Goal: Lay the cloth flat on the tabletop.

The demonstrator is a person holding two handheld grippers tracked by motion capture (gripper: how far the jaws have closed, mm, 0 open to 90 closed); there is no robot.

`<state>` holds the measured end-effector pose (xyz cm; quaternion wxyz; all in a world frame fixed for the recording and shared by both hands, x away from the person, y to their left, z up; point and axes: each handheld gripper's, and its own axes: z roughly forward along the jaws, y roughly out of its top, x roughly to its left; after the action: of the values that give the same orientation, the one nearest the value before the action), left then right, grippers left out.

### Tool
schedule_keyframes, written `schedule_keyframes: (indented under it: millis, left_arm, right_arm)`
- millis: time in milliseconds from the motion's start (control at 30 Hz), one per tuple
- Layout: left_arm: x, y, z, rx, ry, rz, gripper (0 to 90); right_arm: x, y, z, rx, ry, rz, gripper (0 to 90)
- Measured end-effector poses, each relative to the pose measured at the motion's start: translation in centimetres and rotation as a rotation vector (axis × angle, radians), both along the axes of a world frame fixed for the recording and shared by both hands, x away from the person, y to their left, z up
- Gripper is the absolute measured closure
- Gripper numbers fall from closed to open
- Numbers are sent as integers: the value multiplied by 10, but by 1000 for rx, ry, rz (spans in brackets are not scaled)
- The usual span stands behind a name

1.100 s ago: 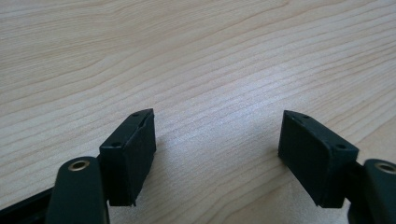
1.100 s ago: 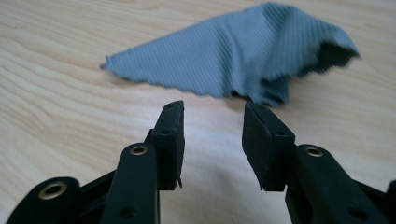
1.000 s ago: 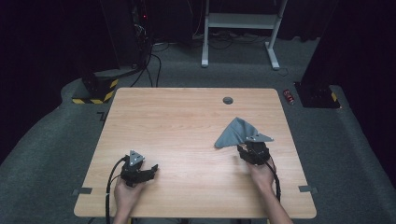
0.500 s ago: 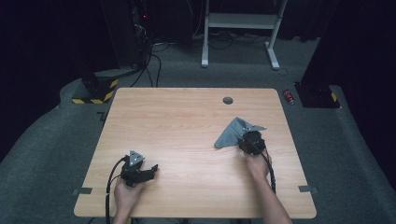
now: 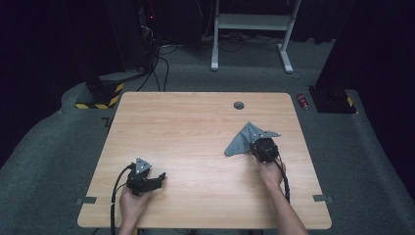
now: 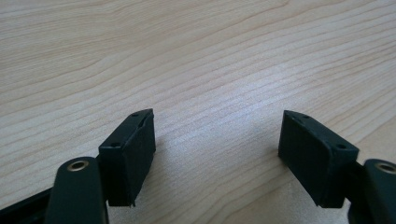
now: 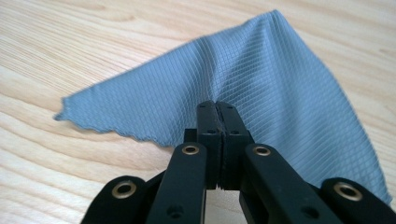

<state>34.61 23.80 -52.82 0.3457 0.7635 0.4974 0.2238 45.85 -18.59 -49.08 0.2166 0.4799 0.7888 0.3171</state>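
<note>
A grey-blue waffle-weave cloth (image 5: 241,139) lies crumpled on the right half of the wooden table (image 5: 195,132). My right gripper (image 5: 256,145) is at its near right edge, tilted down onto it. In the right gripper view the jaws have just been closing and now meet at the cloth's (image 7: 247,79) near edge. The right gripper (image 7: 217,111) pinches a fold that rises into a ridge beyond the tips. My left gripper (image 5: 159,179) rests at the front left of the table. Seen in its own view, the left gripper (image 6: 217,135) stands open over bare wood.
A round cable hole (image 5: 239,105) sits near the table's far edge. On the floor to the right lies a red can (image 5: 304,101). A white desk frame (image 5: 249,22) and cables stand behind the table. Tape marks (image 5: 86,200) flag the front corners.
The right gripper has tipped down onto the cloth's edge and its jaws have closed on it, lifting the cloth into a peak. The left gripper has stayed in place.
</note>
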Motion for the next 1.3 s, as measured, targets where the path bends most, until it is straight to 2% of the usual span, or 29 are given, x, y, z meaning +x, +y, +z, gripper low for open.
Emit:
schedule_keyframes:
  millis: [133, 167, 200, 267, 300, 500, 800, 900, 933, 967, 1033, 1300]
  left_arm:
    - [0, 0, 0, -1, 1, 0, 277]
    - [0, 0, 0, -1, 1, 0, 277]
    - [0, 0, 0, 0, 0, 0, 276]
    - [0, 0, 0, -2, 1, 0, 276]
    - [0, 0, 0, 0, 0, 0, 276]
    - [0, 0, 0, -2, 1, 0, 277]
    - [0, 0, 0, -1, 1, 0, 277]
    - [0, 0, 0, -2, 1, 0, 276]
    - [0, 0, 0, -2, 1, 0, 276]
    - [0, 0, 0, -2, 1, 0, 276]
    - [0, 0, 0, -2, 1, 0, 276]
    - [0, 0, 0, -2, 1, 0, 276]
  right_arm:
    - [-2, 2, 17, 12, -34, 30, 891]
    - [-2, 2, 17, 12, -34, 30, 891]
    - [-4, 4, 25, 26, -46, 43, 892]
    - [-5, 4, 28, 35, -48, 45, 892]
    - [-6, 6, 35, 41, -62, 64, 892]
    - [-9, 11, 45, 53, -76, 93, 894]
    - [-20, 28, 70, 95, -139, 170, 896]
    - [-23, 32, 73, 102, -149, 186, 896]
    - [-28, 40, 77, 110, -159, 213, 896]
    - [-28, 40, 77, 110, -159, 213, 896]
    - [-34, 49, 80, 127, -171, 250, 895]
    - [-46, 74, 82, 171, -152, 337, 893]
